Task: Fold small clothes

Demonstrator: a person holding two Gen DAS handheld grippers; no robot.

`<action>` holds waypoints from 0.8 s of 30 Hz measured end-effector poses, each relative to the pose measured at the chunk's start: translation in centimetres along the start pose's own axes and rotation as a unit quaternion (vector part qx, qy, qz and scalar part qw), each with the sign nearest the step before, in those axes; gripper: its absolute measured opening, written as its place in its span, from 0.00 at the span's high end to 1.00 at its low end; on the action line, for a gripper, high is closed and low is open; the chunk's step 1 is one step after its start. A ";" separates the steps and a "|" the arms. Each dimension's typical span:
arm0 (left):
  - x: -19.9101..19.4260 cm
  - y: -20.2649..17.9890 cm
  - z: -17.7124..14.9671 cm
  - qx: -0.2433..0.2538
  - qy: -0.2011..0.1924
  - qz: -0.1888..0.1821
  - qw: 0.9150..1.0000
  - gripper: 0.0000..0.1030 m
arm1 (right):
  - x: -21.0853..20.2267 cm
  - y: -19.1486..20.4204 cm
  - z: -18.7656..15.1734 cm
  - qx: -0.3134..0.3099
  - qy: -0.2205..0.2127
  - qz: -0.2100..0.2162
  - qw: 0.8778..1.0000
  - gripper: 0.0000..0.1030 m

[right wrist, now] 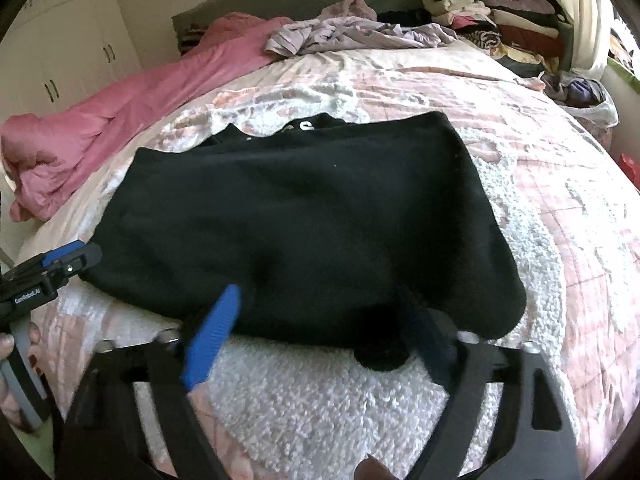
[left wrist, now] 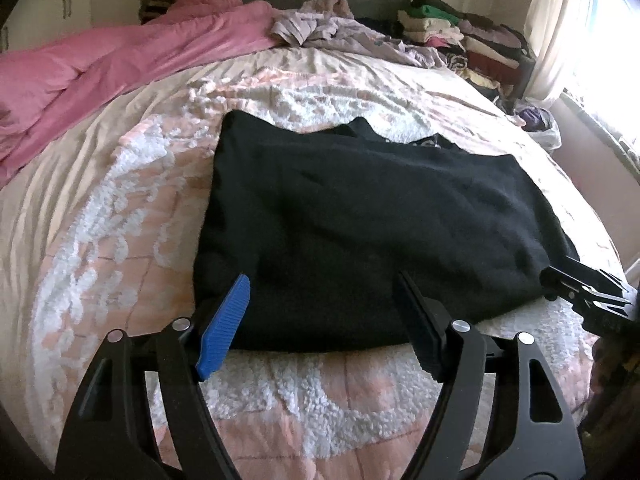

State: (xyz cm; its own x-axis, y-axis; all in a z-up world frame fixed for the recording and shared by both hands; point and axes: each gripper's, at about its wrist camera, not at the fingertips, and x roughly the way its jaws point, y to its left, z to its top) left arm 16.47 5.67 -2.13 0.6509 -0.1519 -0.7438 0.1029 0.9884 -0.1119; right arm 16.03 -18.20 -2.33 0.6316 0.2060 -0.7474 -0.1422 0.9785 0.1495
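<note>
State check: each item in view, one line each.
black garment: folded, flat on the bedspread, not gripped
left gripper: open, at the garment's near edge
right gripper: open, at the garment's near edge
pink duvet: bunched up
lilac clothes: crumpled, unfolded
clothes stack: folded, piled by the headboard
cupboard doors: shut

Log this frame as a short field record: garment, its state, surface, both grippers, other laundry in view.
garment: black top
state: folded over, lying flat, white print peeking out at its far edge
surface: pink and white bedspread
left gripper: open, fingers over the garment's near edge, nothing clamped
right gripper: open, at the garment's near right corner, nothing clamped
other laundry: lilac heap; folded stack by the headboard
</note>
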 end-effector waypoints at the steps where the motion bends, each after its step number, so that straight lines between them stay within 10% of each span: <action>1: -0.4 0.1 0.0 0.000 -0.002 -0.001 1.000 0.35 | -0.3 0.1 0.0 -0.002 -0.002 0.001 1.000 0.17; 24: -4.5 2.2 -0.4 -0.015 -0.034 0.032 0.999 0.09 | -5.6 4.5 1.1 -0.034 -0.064 -0.006 0.997 0.06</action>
State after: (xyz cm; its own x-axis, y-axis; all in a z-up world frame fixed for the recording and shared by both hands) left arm 13.49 8.50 0.72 0.7044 -0.0882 -0.7043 0.0375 0.9955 -0.0872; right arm 12.70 -14.97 3.29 0.7252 0.1974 -0.6596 -0.1826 0.9789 0.0922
